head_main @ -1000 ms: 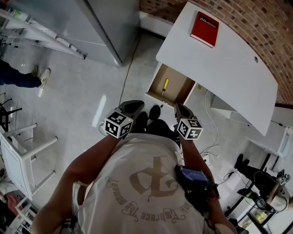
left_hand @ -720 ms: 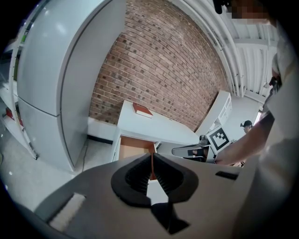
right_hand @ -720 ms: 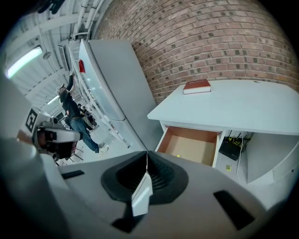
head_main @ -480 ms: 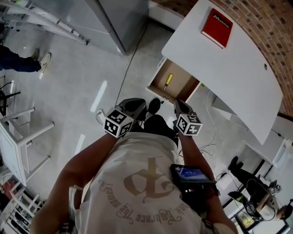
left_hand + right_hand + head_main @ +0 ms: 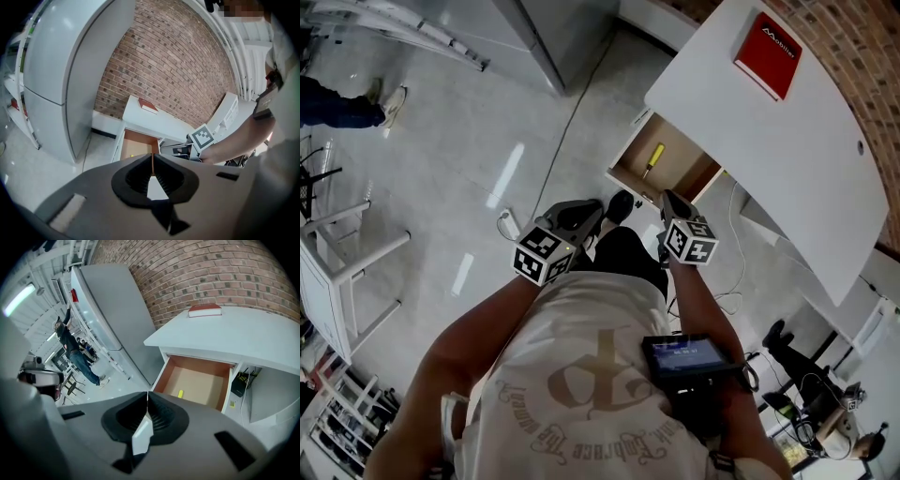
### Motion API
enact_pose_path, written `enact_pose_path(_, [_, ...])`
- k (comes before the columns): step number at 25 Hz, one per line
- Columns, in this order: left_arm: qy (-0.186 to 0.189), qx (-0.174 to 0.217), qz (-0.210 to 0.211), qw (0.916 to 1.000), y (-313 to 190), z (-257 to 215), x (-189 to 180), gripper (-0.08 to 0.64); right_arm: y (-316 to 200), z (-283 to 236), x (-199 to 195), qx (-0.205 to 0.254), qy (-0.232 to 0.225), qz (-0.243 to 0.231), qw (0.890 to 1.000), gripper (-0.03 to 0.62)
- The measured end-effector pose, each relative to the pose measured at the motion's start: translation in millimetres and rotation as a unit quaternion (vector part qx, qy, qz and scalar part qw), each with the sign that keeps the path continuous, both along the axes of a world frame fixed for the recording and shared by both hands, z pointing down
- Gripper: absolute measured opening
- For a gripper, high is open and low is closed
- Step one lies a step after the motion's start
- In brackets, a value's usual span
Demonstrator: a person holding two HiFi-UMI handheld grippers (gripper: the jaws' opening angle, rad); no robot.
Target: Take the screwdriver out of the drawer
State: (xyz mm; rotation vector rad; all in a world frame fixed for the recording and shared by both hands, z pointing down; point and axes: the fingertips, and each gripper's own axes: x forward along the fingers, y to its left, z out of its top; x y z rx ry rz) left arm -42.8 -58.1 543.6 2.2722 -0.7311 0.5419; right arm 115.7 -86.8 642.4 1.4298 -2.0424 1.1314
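Open drawer [image 5: 686,176], pulled out from under a white desk [image 5: 769,159], wooden inside. Screwdriver [image 5: 655,156], yellow handle, lies flat on the drawer's floor toward its left side in the head view, touched by nothing; the right gripper view shows only its yellow handle, just above that gripper's body. Left gripper [image 5: 153,164]: jaws together, nothing between them, held in front of the person and aimed toward the drawer, well short of it. Right gripper [image 5: 147,400]: jaws together, nothing between them, pointed down at the drawer's open front, nearer to it than the left one and not touching it. Red book [image 5: 768,56] lies flat on the desk top, well apart from the drawer. Brick wall [image 5: 225,273] behind the desk. Tall grey cabinet [image 5: 117,319] beside the desk. Pale tiled floor [image 5: 469,150], with a thin cable [image 5: 572,131] running across it.
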Motion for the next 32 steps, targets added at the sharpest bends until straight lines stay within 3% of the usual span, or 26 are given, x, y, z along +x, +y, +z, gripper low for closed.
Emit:
enact_pose_path(29, [-0.015, -0.042, -0.038, 0.9983, -21.8, 46.3, -10.7, 0.015, -60.0, 82.5, 10.0, -0.055, 0.005, 0.053, 0.997, 0.009])
enact_pose_path(32, [-0.02, -0.047, -0.046, 0.9977, -25.6, 48.0, -13.0, 0.015, -63.3, 90.0, 11.9, -0.065, 0.004, 0.051, 0.997, 0.055])
